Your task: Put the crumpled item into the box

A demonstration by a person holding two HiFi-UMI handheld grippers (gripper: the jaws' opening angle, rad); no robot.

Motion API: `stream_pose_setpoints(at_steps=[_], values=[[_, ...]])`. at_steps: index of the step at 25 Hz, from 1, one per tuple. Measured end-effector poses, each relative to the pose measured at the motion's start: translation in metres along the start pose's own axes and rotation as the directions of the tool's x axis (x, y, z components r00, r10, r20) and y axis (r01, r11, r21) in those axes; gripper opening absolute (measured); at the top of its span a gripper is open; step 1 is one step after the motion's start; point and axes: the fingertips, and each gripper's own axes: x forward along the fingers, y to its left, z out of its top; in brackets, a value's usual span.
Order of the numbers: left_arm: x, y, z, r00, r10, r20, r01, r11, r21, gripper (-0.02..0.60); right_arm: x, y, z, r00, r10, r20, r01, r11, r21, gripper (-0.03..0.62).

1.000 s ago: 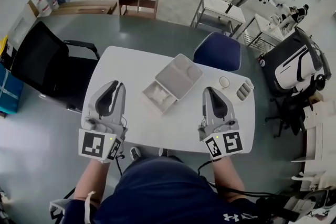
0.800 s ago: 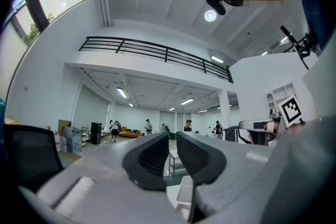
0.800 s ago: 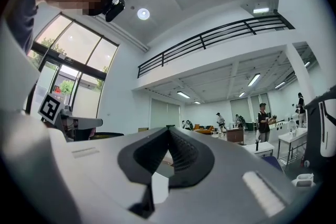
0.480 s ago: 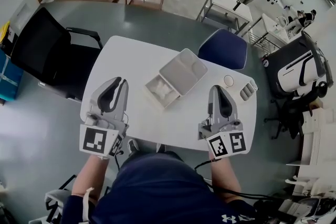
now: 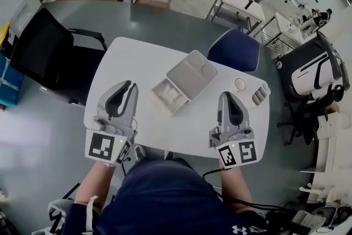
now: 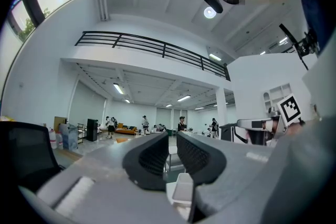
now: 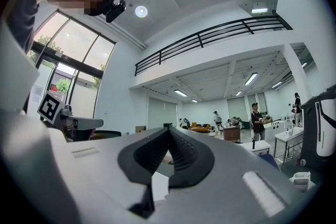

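An open white box (image 5: 158,87) lies in the middle of the white table (image 5: 132,60). A crumpled white item (image 5: 167,97) rests inside it. The box's lid (image 5: 191,73) lies open just behind it. My left gripper (image 5: 127,86) hovers left of the box near the table's front, with its jaws drawn together to a thin slit and nothing between them (image 6: 172,136). On the other side of the box my right gripper (image 5: 226,96) is shut and empty (image 7: 169,129). Neither gripper touches the box.
A small round white object (image 5: 240,84) and a grey ridged object (image 5: 257,95) sit on the table's right end. A blue chair (image 5: 234,51) stands behind the table and a black chair (image 5: 44,52) to its left. People stand farther back.
The head view shifted a little and both grippers drew slightly back toward the table's front edge. The box and the item inside it have not moved.
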Motion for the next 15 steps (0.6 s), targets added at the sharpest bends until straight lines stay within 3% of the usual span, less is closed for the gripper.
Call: stream_pose_setpoints(at_steps=[15], values=[[-0.0003,0.0062,-0.0046,1.000,-0.007,-0.010,0.007,1.000,0.002,0.052,0.0042,0.0056,-0.0058,1.000,-0.003,-0.013,0.003,1.000,-0.005,0.002]])
